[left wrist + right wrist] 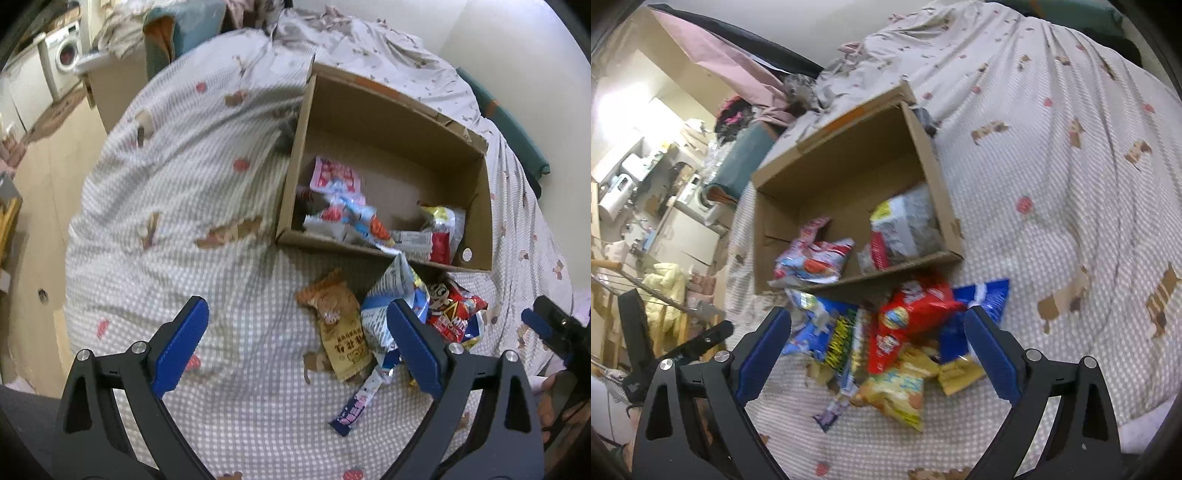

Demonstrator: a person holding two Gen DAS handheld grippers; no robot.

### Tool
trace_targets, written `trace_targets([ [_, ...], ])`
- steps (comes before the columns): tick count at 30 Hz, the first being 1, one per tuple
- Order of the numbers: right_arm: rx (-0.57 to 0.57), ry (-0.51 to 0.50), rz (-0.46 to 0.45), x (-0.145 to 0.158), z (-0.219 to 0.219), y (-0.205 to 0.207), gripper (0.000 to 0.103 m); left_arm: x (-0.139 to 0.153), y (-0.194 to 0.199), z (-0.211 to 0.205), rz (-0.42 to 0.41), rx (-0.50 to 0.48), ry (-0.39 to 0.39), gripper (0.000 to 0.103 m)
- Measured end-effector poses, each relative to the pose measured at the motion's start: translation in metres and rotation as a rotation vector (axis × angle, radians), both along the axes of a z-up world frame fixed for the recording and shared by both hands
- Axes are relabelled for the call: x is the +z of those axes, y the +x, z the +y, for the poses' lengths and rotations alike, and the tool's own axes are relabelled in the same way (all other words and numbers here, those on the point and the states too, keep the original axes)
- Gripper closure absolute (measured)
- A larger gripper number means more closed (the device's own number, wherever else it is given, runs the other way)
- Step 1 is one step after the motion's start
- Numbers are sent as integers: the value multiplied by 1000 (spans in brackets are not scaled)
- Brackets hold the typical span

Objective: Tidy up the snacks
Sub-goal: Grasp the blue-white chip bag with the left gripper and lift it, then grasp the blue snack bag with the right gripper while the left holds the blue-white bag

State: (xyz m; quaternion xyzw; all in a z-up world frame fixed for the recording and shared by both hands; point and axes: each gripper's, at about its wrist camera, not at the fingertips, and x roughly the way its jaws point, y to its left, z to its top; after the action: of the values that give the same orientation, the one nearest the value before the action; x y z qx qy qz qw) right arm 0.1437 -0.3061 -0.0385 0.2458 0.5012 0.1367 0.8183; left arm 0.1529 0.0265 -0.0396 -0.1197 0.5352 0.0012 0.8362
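A checked bedspread [166,192] carries an open cardboard box [476,206] partly filled with snack packets [347,214]. More packets [905,332] are heaped just before its near wall. The left claw [295,332] and right claw [877,336] are spread wide, holding nothing.

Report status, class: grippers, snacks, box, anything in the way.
Left gripper open, empty. Right gripper open, empty. Some snacks in cardboard box, pile of packets outside on bedspread. Nothing blocking.

The left gripper [297,339] points steeply down with its jaws spread wide and nothing between the blue pads. The right gripper [877,347] also tilts down, jaws wide apart, gripping nothing.
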Motion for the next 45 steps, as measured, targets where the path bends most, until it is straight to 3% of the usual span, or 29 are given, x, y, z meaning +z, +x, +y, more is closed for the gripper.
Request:
trace_targets([
  [5,-23,4,38,-9,-6,-1,6,-9,1,-10,26,-20,-32,7],
  [13,-92,37,64,-12,-20,-6,6,-33,13,-71,129,-171,-76,7],
  [20,-129,65,89,-16,-36,-8,6,-64,35,-103,171,-214,-49,8],
  [23,-141,75,105,-20,-44,-11,6,-71,38,-107,166,-230,-79,19],
  [26,-158,98,120,-23,-50,-12,6,-75,39,-108,177,-238,-60,49],
  [31,-182,143,146,-29,-55,-9,6,-62,29,-99,153,-247,-59,74],
  [41,-212,163,176,-33,-61,-7,6,-2,-1,-71,80,-242,-35,76],
  [45,-213,46,221,-39,-60,-6,6,9,-11,-49,65,-212,-16,76],
])
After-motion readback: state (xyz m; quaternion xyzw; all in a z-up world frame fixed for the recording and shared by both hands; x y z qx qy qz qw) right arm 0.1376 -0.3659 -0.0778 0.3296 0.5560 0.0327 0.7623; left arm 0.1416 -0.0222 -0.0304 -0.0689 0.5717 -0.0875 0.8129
